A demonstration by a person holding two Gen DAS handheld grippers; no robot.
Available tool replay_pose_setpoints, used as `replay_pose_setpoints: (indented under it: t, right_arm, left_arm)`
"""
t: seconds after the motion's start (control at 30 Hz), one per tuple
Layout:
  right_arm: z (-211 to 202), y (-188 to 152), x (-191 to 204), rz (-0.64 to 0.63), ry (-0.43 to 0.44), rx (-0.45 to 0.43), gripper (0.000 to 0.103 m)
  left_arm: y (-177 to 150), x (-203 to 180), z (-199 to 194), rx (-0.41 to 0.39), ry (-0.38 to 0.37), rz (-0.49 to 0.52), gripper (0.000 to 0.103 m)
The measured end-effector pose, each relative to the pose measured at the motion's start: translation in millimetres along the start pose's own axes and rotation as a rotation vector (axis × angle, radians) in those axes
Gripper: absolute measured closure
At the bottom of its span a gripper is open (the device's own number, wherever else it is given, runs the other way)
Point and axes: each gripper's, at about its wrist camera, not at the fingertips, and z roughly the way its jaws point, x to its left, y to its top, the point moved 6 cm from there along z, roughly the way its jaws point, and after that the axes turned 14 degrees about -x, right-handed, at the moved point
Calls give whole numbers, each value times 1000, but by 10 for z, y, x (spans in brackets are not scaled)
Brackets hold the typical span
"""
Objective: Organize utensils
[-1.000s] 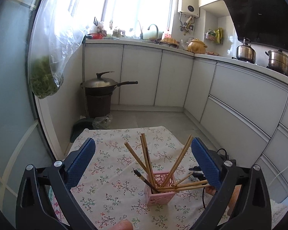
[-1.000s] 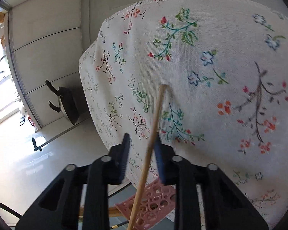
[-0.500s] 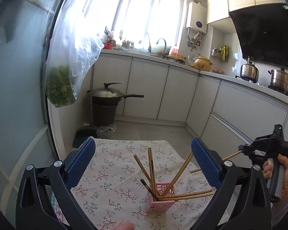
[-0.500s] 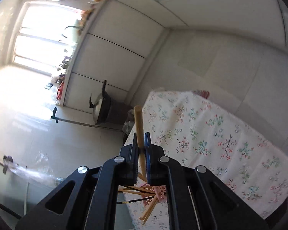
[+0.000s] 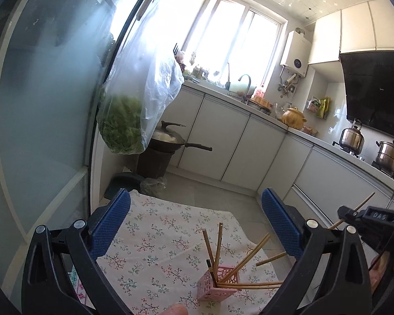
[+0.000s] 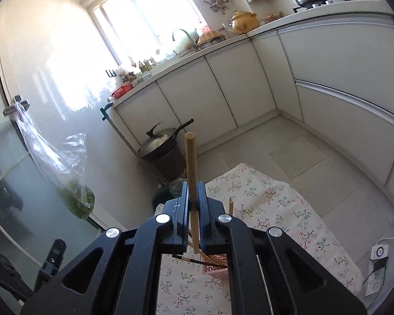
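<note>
Where the right gripper (image 6: 193, 204) closes its blue pads, we find a single wooden chopstick (image 6: 191, 162) clamped between them, the jaws nearly together with only the stick's width left. Its long axis runs roughly along the fingers: the blunt end points up and away toward the covered wok (image 6: 161, 141) by the cabinets, and the lower end passes back behind the pads toward the table. From the left wrist view we see the same chopstick (image 5: 365, 203) tilted, its tip rising to the upper right above the right gripper (image 5: 348, 214), raised well above the tablecloth (image 5: 155, 246).

We hold the left gripper (image 5: 194, 225) wide open with nothing between its pads; it hovers above the flowered cloth.

We note one container, a pink perforated holder (image 5: 218, 283), standing upright on the cloth. It contains several wooden chopsticks (image 5: 218, 246) fanned out: two near upright, others leaning right, some almost level, plus one dark-tipped stick (image 5: 211, 271). A bag of greens (image 5: 123, 128) hangs at the left.
</note>
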Motion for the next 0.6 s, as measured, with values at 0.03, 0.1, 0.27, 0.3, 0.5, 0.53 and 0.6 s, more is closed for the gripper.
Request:
replay_pose_setpoints:
  t: [0.03,0.1,0.27,0.3,0.5,0.53,0.6]
  right_arm:
    - [35,-63,46,-17,-9,7,97]
    - [137,-201,116,-54,-24,22,97]
    - [308,-400,234,-171,-74,-2,97]
    - [338,-434,244,-193,-84,-9,97]
    - [607,-716,169,-218,-109,23,97]
    - [674,-787,139,-221,-111,26,94]
    - [786,-889,83,-206,-105,36,93]
  left_arm:
    - [17,20,3,-1,0,-4,7]
    - [27,59,6,-2,1,-14,7]
    - [-11,103,75,23,1,-33,7]
    - [-20,104,85,27,1,-34,7]
    - [-73,101,163,42,5,-23,7]
    - [-90,103,185,47,7,-20,7]
    - [-123,92,209,58,6,-17,7]
